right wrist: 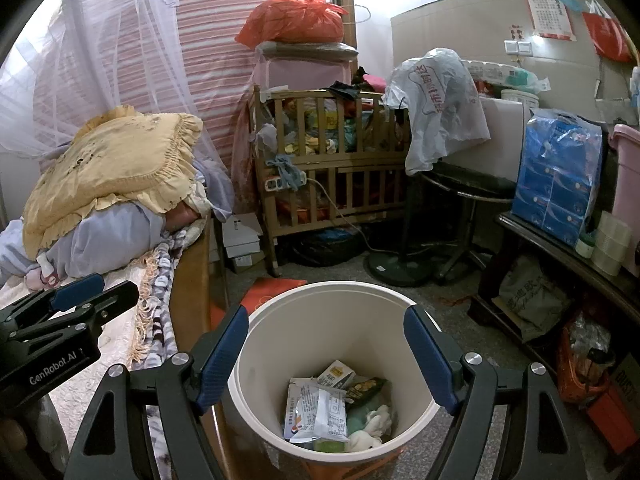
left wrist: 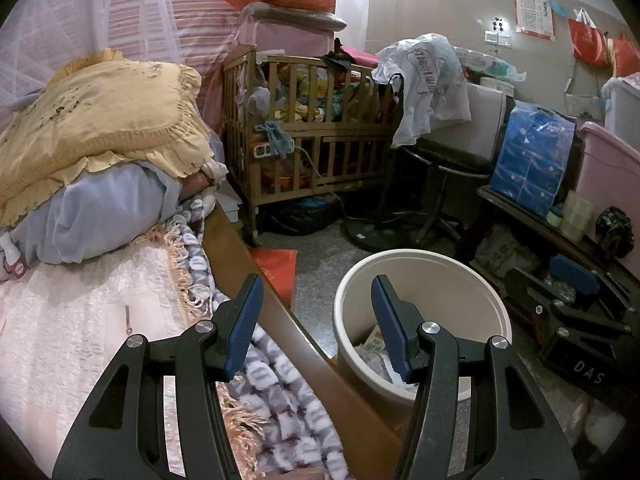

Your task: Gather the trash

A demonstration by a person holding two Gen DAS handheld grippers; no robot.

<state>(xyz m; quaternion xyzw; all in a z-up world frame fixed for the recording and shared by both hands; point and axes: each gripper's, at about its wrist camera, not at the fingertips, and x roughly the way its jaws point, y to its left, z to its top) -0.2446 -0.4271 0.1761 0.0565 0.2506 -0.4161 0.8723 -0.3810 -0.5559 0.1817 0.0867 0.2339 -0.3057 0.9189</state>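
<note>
A cream round trash bin (right wrist: 280, 344) stands on the floor beside the bed; it also shows in the left wrist view (left wrist: 472, 292). Inside lie several wrappers and packets (right wrist: 320, 408) and crumpled white tissue (right wrist: 372, 424). My right gripper (right wrist: 326, 320) is open and empty, hovering over the bin's mouth. My left gripper (left wrist: 316, 292) is open and empty, above the bed's wooden side rail (left wrist: 256, 280), left of the bin. The left gripper shows in the right wrist view (right wrist: 76, 292) over the bed. The right gripper shows in the left wrist view (left wrist: 576, 280), right of the bin.
The bed carries a white mat (left wrist: 80, 320), a fringed blanket (left wrist: 280, 408) and a yellow pillow (left wrist: 100, 120) on bedding. A wooden crib (left wrist: 312, 128), a stool (left wrist: 444, 164), a fan base (left wrist: 376, 232), a low dark table (right wrist: 560, 248) with a blue tissue pack (right wrist: 560, 176) surround the floor.
</note>
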